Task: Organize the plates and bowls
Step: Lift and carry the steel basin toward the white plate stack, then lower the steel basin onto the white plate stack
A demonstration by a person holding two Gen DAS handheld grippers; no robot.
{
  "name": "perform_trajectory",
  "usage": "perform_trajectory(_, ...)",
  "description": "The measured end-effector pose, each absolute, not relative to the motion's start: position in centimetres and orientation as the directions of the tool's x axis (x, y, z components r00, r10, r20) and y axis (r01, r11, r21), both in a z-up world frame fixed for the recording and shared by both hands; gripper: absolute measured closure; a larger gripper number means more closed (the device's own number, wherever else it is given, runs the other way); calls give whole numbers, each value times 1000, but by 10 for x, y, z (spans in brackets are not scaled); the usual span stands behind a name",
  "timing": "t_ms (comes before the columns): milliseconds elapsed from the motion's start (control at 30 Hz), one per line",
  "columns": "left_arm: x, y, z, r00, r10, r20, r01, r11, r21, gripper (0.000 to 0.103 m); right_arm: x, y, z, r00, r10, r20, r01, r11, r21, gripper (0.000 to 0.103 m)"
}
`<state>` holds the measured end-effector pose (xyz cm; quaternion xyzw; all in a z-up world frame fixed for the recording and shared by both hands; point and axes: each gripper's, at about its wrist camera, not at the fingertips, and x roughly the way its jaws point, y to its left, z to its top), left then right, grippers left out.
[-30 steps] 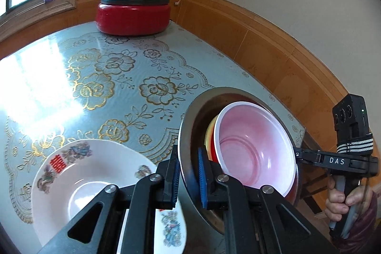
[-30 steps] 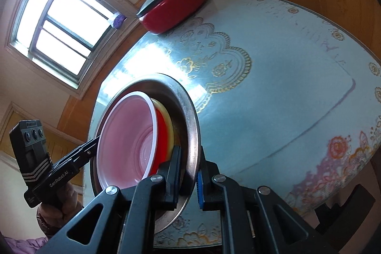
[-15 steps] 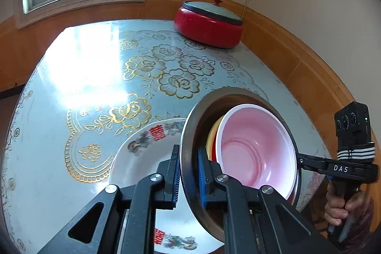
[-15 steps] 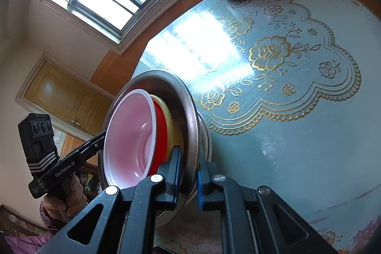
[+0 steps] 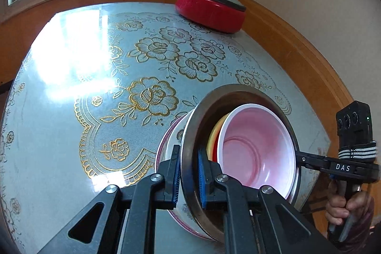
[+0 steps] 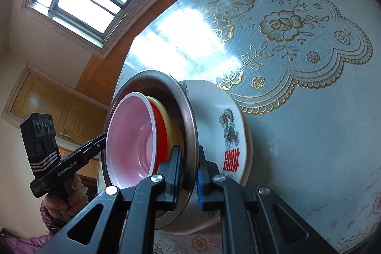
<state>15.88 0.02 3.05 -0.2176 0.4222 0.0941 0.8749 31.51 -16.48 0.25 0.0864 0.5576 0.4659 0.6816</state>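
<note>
Gripping the steel basin rim (both claws), table edge near.

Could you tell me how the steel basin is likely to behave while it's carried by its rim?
The steel basin, pinched by both grippers, looks smooth, so it may slip. The nested pink bowl sits loose and could slide out. It probably stays stiff.

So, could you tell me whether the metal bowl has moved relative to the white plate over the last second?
Yes. The metal bowl has travelled over the white plate, which lay off to its left a second ago.
</note>
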Motion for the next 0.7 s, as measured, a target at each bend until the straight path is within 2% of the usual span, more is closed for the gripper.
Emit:
perform_trajectory(433, 176, 8, 10, 588, -180, -789, -158, 931, -330, 88, 291, -175, -5, 162, 638, -753, -428, 733, 529, 93)
perform_trajectory(700, 174, 9, 11, 598, -169, -783, -170, 928, -331, 88, 296, -175, -3, 144, 648, -748, -422, 724, 546, 89)
